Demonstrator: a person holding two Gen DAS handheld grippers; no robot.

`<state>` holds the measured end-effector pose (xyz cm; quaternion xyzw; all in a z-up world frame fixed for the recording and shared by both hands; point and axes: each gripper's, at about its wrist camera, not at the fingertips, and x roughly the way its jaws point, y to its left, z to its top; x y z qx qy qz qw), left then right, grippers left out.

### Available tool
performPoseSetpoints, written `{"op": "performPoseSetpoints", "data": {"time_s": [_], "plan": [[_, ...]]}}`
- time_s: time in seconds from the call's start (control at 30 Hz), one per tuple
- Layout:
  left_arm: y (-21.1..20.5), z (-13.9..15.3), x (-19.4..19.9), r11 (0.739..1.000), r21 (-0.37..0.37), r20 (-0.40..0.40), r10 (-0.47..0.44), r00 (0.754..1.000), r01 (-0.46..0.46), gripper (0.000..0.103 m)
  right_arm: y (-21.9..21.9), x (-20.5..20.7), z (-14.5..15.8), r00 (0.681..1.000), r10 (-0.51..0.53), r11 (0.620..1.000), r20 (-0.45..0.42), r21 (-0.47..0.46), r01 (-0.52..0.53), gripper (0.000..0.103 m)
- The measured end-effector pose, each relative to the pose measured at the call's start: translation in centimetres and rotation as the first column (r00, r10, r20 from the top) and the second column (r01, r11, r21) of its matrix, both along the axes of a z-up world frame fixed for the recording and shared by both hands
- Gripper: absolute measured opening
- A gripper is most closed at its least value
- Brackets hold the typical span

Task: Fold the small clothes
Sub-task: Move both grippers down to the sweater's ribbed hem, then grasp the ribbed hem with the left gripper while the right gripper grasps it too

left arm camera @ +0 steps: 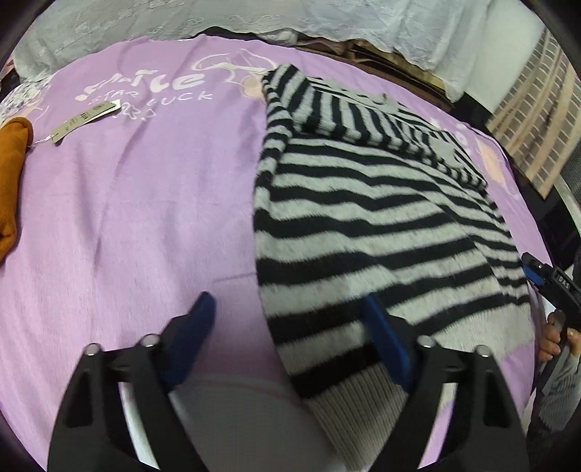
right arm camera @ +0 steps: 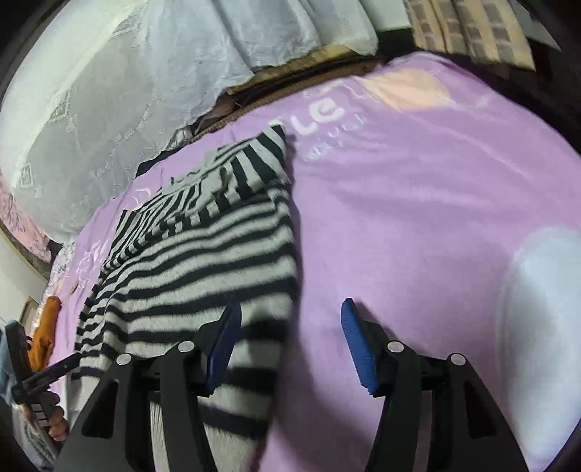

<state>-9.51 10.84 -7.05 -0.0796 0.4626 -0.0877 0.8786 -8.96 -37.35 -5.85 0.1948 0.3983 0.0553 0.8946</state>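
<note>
A purple blanket [left arm camera: 127,203] covers the bed and carries everything; its far edge runs along a white lace cover [left arm camera: 254,18], and it is printed with pale lettering of which "STAR" and something like "LUCK" can be read, the larger word above being too smeared to make out. On it lies the striped sweater [left arm camera: 363,218], black and pale grey, fuzzy, spread flat with its ribbed hem at the near edge of the bed and its collar toward the far edge; one sleeve is laid across the chest, which I take as the first fold already made, so the body is narrowed for folding lengthwise. An orange garment [left arm camera: 12,181] sits at the left edge of the bed, probably set aside either done or waiting. Just beside it lies a paper hang tag [left arm camera: 85,118], its print too small to read. The left gripper [left arm camera: 287,337] hangs over the sweater's near left corner with jaws wide, one blue finger [left arm camera: 192,345] over bare blanket and the other over the hem, straddling the side edge as if to pinch it. The right gripper [right arm camera: 290,345] stands likewise at the opposite side edge, jaws wide and gripping nothing; its body, seen from the left wrist view, bears the letters "DAS".
</note>
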Motion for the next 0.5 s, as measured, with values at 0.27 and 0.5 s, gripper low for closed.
{"op": "performPoseSetpoints", "data": {"time_s": [0.27,0.5], "plan": [[-0.5,-0.5,0.4,0.998,-0.045,-0.022,-0.041,0.999,0.040,0.092,1.6,-1.9,-0.9,0.996,0.083,0.996,0.015,0.019,-0.083,0.057],[-1.3,0.0,-0.5,0.993,-0.068,0.014,-0.099,0.995,0.100,0.060,4.4,-2.5,-1.0,0.978,0.208,0.978,0.018,0.013,-0.208,0.050]]}}
